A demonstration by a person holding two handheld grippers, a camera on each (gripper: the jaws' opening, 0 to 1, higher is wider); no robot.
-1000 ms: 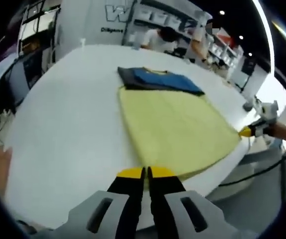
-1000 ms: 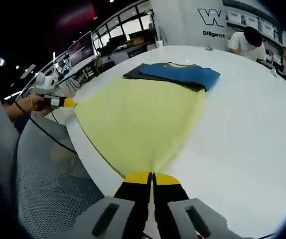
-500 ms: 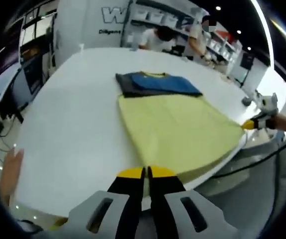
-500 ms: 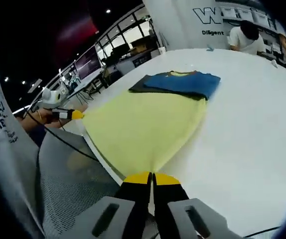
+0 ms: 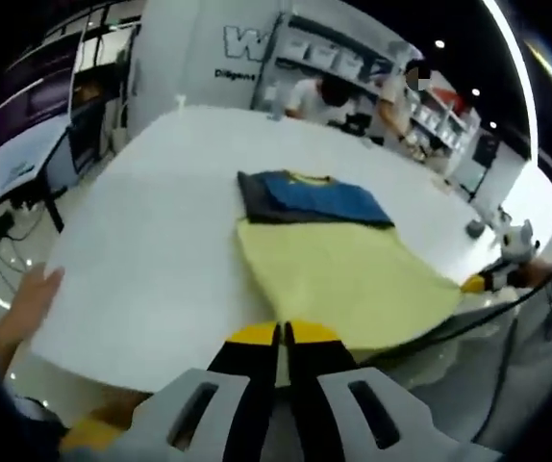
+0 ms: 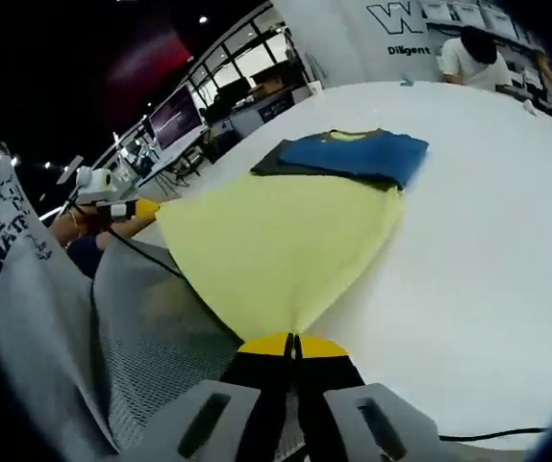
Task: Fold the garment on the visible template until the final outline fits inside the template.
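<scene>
Now both tongs are pinched together on the near edge of the yellow garment (image 5: 353, 279), one at each of its corners. In the left gripper view the left tongs (image 5: 283, 337) have their yellow-tipped jaws pressed together on the cloth's near corner, and the fabric stretches away from them across the white desk (image 5: 141, 241). Far off to the right of those jaws, the right tongs (image 5: 475, 284) show as a small yellow tip at the garment's other corner, past the desk's edge, with a hand behind them.

In the right gripper view the right tongs (image 6: 293, 345) are likewise clamped on the cloth, jaws meeting with no gap, and the yellow garment (image 6: 276, 241) fans out ahead of them into a wide sheet. To the left of those jaws, the left tongs (image 6: 146, 206) appear at the far corner, held by a hand. The near part of the cloth is lifted off the desk (image 6: 488, 250) between the two grips; its far part lies flat on the surface.

Beyond the garment's far edge, touching it, lies a blue folded piece (image 5: 319, 195) over a dark one (image 5: 257, 188); it sits ahead of both tongs (image 6: 353, 154). A person's hand (image 5: 26, 298) rests at the desk's edge to the left of the left tongs. People stand at the far side of the room.
</scene>
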